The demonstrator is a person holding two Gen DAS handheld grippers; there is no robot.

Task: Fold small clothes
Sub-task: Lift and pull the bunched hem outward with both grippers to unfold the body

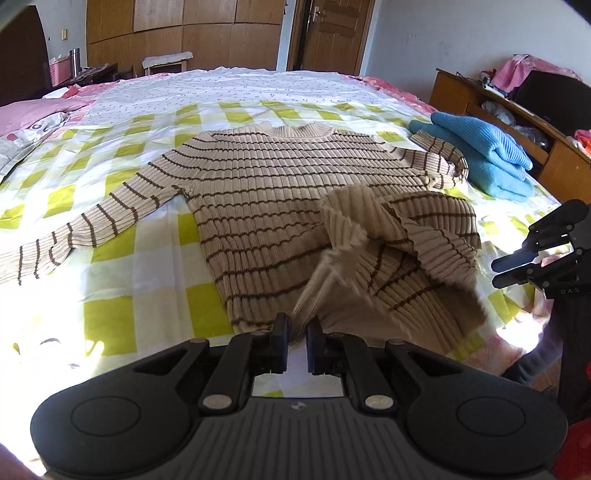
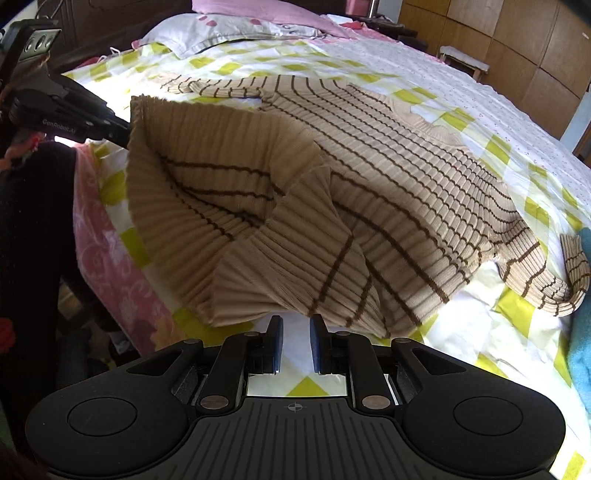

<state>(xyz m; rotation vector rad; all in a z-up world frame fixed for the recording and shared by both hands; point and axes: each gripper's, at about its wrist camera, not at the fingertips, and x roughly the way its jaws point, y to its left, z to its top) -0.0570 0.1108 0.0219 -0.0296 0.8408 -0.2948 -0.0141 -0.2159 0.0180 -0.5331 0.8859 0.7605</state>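
My left gripper is holding its fingers a narrow gap apart, with nothing visibly pinched between them; the lifted hem of the striped sweater is hanging just beyond the fingertips, blurred, so contact cannot be confirmed. My right gripper is likewise standing slightly parted and gripping nothing, its tips sitting just below a bunched lower corner of the same sweater. In the left wrist view, I am seeing the right gripper at the right edge, apart from the garment.

The sweater is lying face up on the bed, collar toward the far side, one sleeve stretched out flat to the left, the other bent near a folded blue garment. The lower right portion is sitting rumpled and raised off the checked sheet.

Beyond, a pillow is resting at the headboard end, and a wooden wardrobe is standing against the far wall.
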